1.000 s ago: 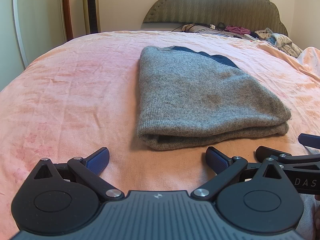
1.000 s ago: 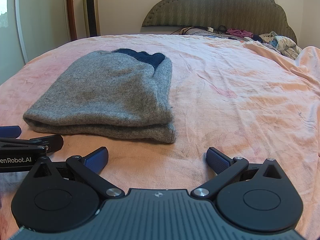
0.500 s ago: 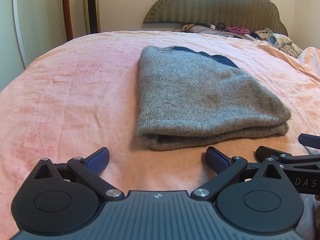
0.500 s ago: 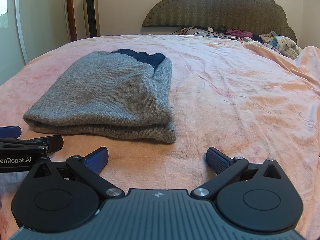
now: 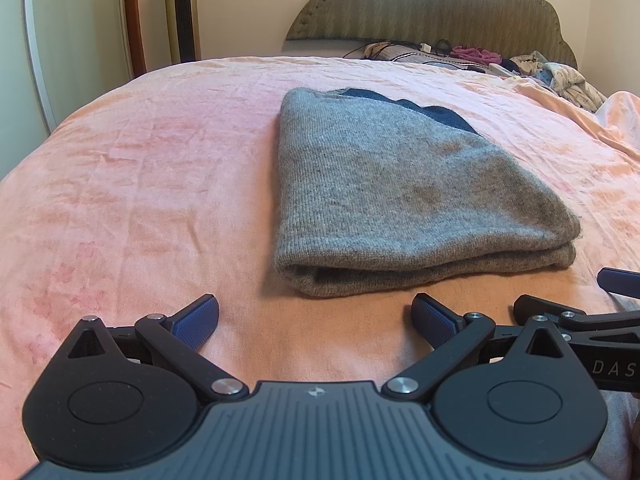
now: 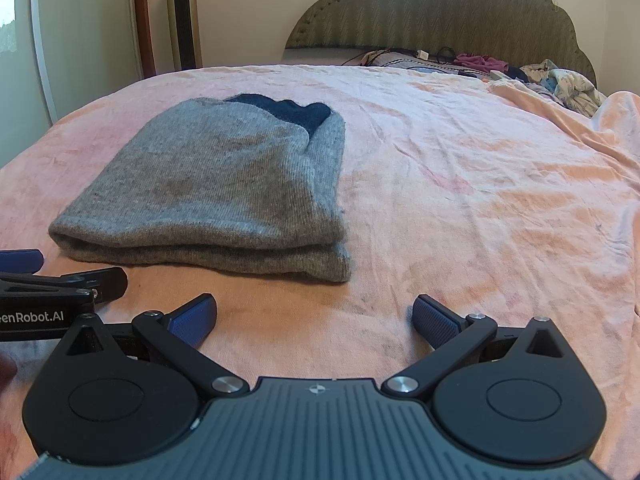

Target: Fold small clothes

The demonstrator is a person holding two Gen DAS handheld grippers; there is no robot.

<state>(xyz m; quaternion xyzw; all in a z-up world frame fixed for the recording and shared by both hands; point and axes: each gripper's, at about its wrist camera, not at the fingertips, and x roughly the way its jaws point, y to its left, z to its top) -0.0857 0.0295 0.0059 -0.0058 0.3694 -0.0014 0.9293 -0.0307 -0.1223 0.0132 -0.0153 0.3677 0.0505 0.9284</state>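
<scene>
left gripper (image 5: 316, 322): you hold it low over the bed, jaws spread wide, nothing between the blue pads (image 5: 196, 320). It sits just short of the sweater's near fold, not touching it.
right gripper (image 6: 314, 322): same story, your jaws spread wide and empty, hovering over bare blanket. It points past the sweater's right corner, near it but apart.
gripper spacing: your two tools sit side by side; the right one's fingers poke into the left view at the right edge, the left one's into the right view at the left edge.
sweater (image 5: 400, 196): grey knit, folded into a compact stack of layers, lying flat in the middle of the bed. Fold edge faces you.
dark blue part (image 6: 292, 110): peeks out at the sweater's far end, under the grey top layer; can't tell if lining or a separate piece.
blanket (image 6: 480, 200): pink, wrinkled, covers the bed.
clothes pile (image 6: 560, 80): loose items at the far right by the headboard (image 6: 440, 12), well apart from the sweater.
tower fan (image 5: 182, 12): upright by the wall, far left.
</scene>
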